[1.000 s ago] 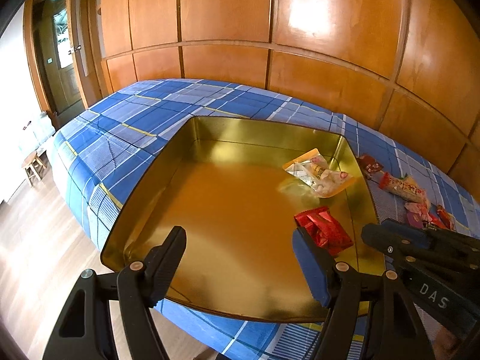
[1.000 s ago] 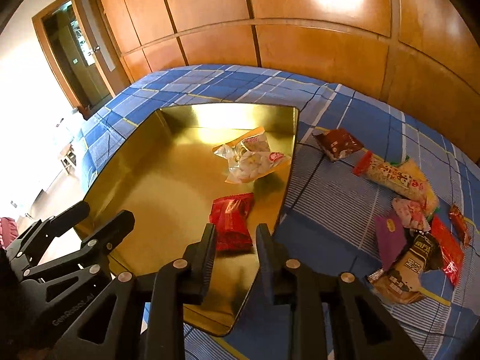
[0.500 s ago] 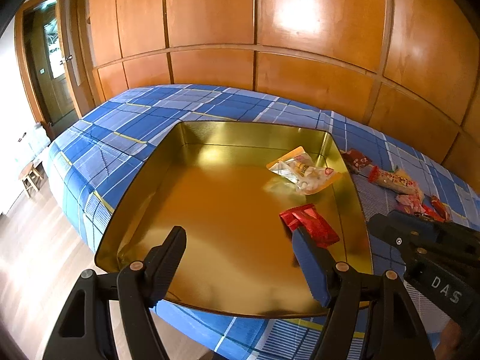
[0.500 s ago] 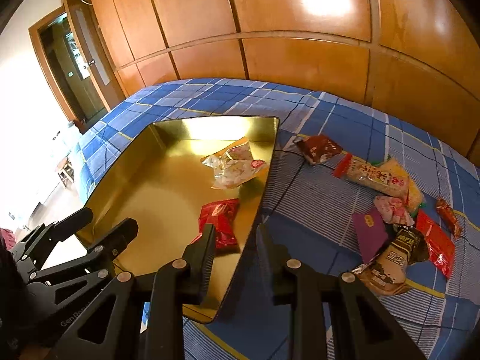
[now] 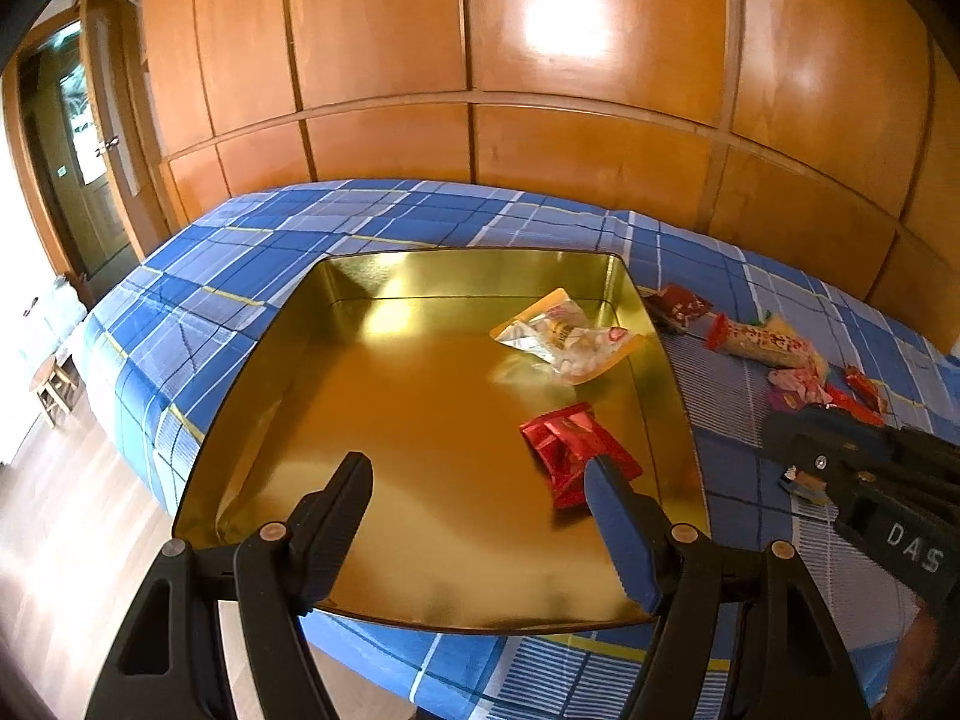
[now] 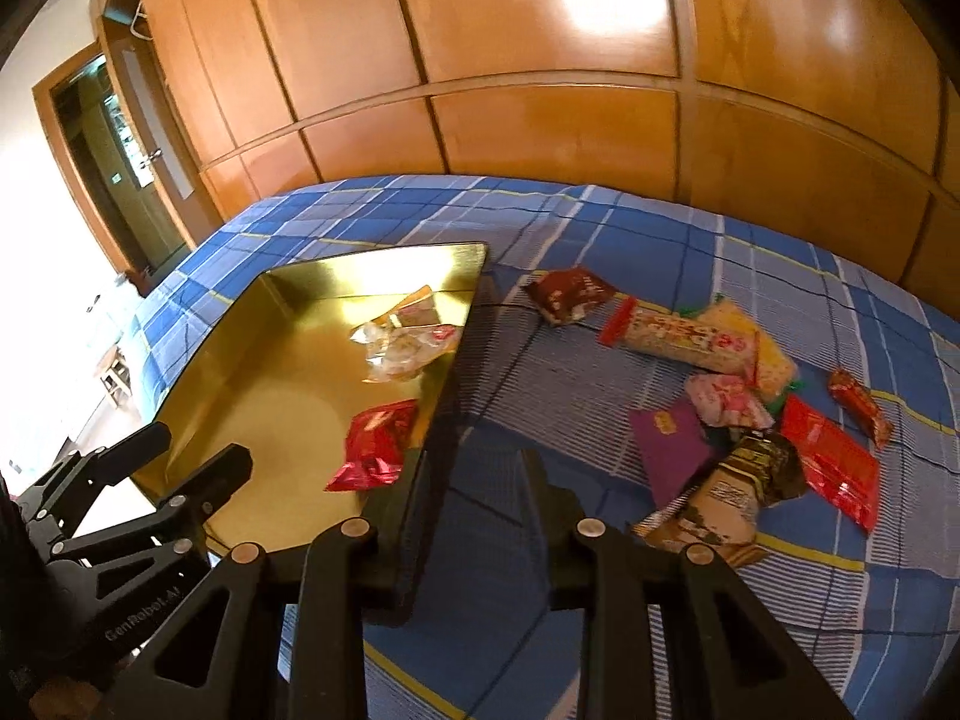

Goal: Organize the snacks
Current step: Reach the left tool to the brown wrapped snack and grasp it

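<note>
A gold tin tray (image 5: pixel 468 257) lies on the blue plaid bedspread (image 6: pixel 600 222). Inside it are a red foil packet (image 5: pixel 567 447) and a clear-and-orange packet (image 5: pixel 564 339). My left gripper (image 5: pixel 477 468) hangs open over the tray's near edge, with nothing between its fingers. My right gripper (image 6: pixel 483 468) stands narrowly open and empty above the bedspread, just right of the tray's right rim. Loose snacks lie to its right: a dark red packet (image 6: pixel 567 294), a long cracker pack (image 6: pixel 684 336), a pink packet (image 6: pixel 726 399), a purple one (image 6: pixel 669 444), a brown-black one (image 6: pixel 738 480) and a flat red one (image 6: pixel 831 468).
Orange wood wall panels (image 5: pixel 540 138) run behind the bed. A doorway (image 5: pixel 78 138) and a small stool (image 5: pixel 51 381) are at the left, beyond the bed's edge, over a pale wooden floor (image 5: pixel 60 540).
My right gripper has moved right, from over the red packet in the tray to over the bedspread beside the rim. The left gripper has drawn back a little from the tray.
</note>
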`<action>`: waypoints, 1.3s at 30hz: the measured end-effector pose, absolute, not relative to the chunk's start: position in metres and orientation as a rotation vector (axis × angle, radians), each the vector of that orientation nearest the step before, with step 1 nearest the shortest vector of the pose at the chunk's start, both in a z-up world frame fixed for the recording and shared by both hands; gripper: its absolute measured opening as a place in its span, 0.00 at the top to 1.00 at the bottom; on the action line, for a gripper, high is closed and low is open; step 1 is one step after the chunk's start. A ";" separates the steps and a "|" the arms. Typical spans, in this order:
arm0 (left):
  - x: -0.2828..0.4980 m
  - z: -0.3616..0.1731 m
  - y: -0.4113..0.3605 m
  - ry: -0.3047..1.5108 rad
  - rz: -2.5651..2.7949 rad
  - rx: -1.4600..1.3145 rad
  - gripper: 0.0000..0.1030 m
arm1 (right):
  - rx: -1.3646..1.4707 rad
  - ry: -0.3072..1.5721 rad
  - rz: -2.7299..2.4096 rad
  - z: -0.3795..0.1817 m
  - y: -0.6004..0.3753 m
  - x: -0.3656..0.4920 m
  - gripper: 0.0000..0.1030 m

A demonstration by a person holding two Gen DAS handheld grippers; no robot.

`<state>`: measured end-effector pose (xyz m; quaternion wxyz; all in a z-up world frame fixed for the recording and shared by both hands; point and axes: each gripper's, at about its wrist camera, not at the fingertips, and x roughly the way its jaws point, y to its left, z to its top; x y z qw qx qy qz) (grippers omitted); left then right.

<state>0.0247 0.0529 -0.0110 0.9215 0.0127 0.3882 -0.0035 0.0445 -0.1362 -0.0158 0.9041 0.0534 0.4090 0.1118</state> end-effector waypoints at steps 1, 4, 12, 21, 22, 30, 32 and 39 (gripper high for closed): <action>0.025 -0.011 0.051 0.796 -0.011 0.030 0.28 | 0.118 0.844 0.222 -0.016 -0.141 0.044 0.71; 0.026 -0.009 0.045 0.797 -0.025 0.044 0.28 | 0.141 0.848 0.196 -0.018 -0.154 0.042 0.70; 0.032 -0.004 0.026 0.793 -0.087 0.099 0.28 | 0.194 0.885 0.122 -0.036 -0.192 0.035 0.70; 0.060 0.017 -0.008 0.804 -0.265 0.169 0.32 | 0.274 0.928 0.051 -0.059 -0.234 0.024 0.70; 0.067 0.019 -0.013 0.816 -0.289 0.169 0.34 | 0.281 0.926 0.050 -0.060 -0.237 0.023 0.70; 0.130 0.020 -0.059 0.873 -0.402 0.259 0.52 | 0.300 0.910 0.059 -0.057 -0.245 0.021 0.70; 0.149 0.013 -0.071 0.909 -0.432 0.287 0.53 | 0.305 0.905 0.060 -0.056 -0.248 0.020 0.70; 0.205 -0.023 -0.103 1.001 -0.458 0.371 0.53 | 0.333 0.894 0.051 -0.055 -0.264 0.019 0.70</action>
